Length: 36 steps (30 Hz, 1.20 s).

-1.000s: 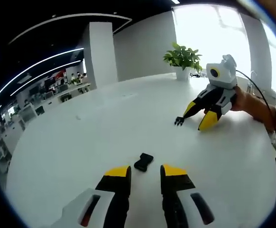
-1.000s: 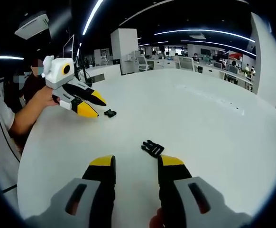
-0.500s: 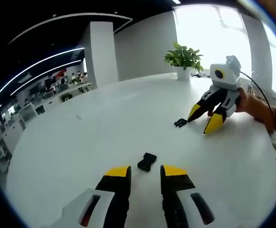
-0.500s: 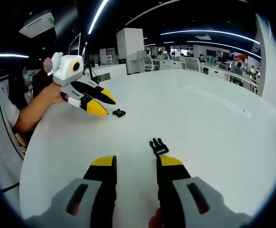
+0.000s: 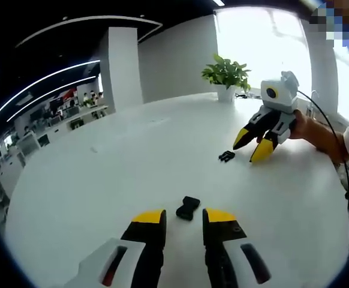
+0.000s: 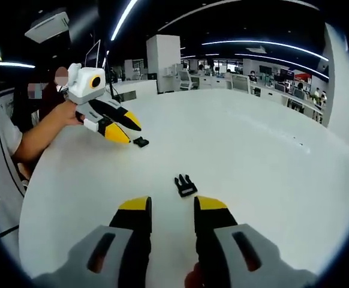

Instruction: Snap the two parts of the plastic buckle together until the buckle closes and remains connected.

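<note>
Buckle halves lie apart on the white table (image 5: 102,174), both black plastic. From my left gripper (image 5: 184,217) I see the socket half (image 5: 187,207), a short blocky piece, on the table just ahead of the yellow tips and between them, not touched. My jaws there stand narrowly parted with nothing in them. Further off, to the right in this view, the pronged half (image 5: 226,156) rests just in front of the right gripper (image 5: 251,146), whose yellow-tipped black jaws point down at the table, parted and holding nothing. A hand (image 5: 303,126) grips its white body.

From the right gripper view, the pronged half (image 6: 185,185) sits on the table just ahead of my right gripper (image 6: 172,205), its prongs visible, and clear of the tips. The jaws are narrowly apart and empty. The left gripper (image 6: 124,129) hangs tilted over the far left of the table, with the socket half (image 6: 141,142) just beside its tips.

Against half a second ago, the pronged half shows a little farther from my right tips in the right gripper view, and the socket half sits closer to my left tips.

A potted plant (image 5: 225,75) stands at the table's far edge, leafy green in a white pot. The tabletop is smooth and glossy.
</note>
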Tool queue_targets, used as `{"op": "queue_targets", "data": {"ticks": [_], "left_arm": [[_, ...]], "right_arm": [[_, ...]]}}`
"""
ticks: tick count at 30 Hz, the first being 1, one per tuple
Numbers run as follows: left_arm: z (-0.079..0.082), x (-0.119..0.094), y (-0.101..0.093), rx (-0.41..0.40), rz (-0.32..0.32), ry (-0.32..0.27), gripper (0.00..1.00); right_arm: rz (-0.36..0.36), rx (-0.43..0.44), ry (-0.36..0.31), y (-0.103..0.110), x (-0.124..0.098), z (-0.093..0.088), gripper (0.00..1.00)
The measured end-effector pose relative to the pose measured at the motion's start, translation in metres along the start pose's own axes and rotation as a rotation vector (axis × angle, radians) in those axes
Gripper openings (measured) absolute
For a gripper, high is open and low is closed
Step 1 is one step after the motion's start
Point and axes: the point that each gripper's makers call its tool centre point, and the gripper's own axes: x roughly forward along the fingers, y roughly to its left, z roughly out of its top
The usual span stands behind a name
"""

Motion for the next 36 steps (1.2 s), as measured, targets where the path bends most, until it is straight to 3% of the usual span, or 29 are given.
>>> {"op": "queue_targets", "data": {"ticks": [13, 22, 36], "left_arm": [[0.007, 0.002, 0.003, -0.003, -0.072, -0.03, 0.23], [0.006, 0.003, 0.004, 0.058, -0.091, 0.002, 0.23], [0.0, 0.008, 0.003, 0.121, -0.111, 0.031, 0.23]], "right_arm": [[0.001, -0.037, -0.022, -0.007, -0.003, 0.007, 0.24], [0.021, -0.042, 0.005, -0.007, -0.008, 0.011, 0.25], [0.083, -0.115, 0.058, -0.006, 0.004, 0.01, 0.24]]}}
